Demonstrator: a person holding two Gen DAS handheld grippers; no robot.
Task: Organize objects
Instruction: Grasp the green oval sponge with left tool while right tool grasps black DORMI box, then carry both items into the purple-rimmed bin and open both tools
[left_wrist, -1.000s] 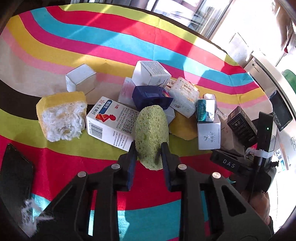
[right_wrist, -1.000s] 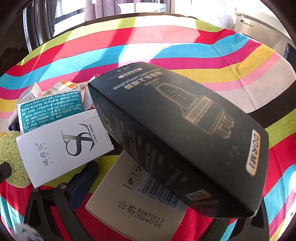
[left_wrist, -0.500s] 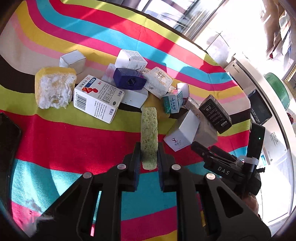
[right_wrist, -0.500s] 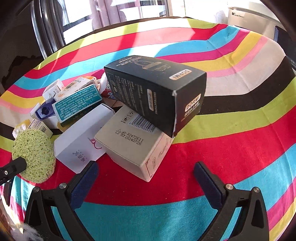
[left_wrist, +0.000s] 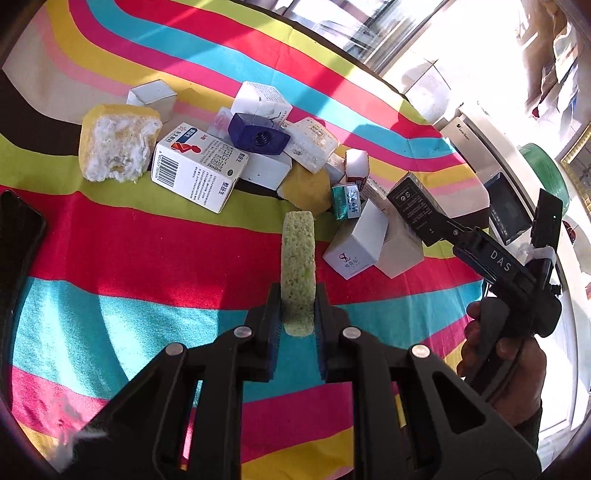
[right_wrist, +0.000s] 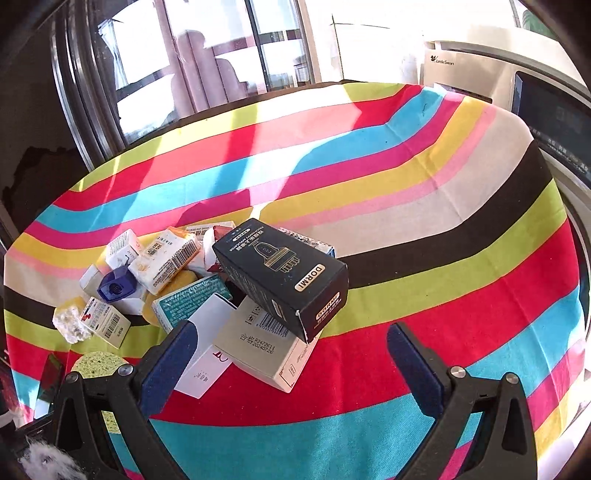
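Note:
My left gripper (left_wrist: 297, 314) is shut on a green sponge (left_wrist: 297, 266), held on edge above the striped cloth, short of a heap of small boxes. In the right wrist view the same green sponge (right_wrist: 96, 364) shows at the lower left. My right gripper (right_wrist: 291, 354) stands wide open with nothing between its fingers, drawn back above the cloth in front of a black box (right_wrist: 284, 275) that lies on a beige box (right_wrist: 266, 343). From the left wrist view the right gripper's body and a hand (left_wrist: 509, 354) show at the right, beside the black box (left_wrist: 415, 201).
The heap holds a yellow sponge (left_wrist: 118, 144), a white carton with a barcode (left_wrist: 195, 166), a blue plastic piece (left_wrist: 256, 134), a teal box (right_wrist: 184, 299) and several white boxes. A dark phone (left_wrist: 16, 240) lies at the left. A white appliance (right_wrist: 480, 74) stands beyond the table's far right edge.
My left gripper closed on the green sponge and drew back from the heap with it. My right gripper pulled back and up, away from the black box, which stays on the beige box.

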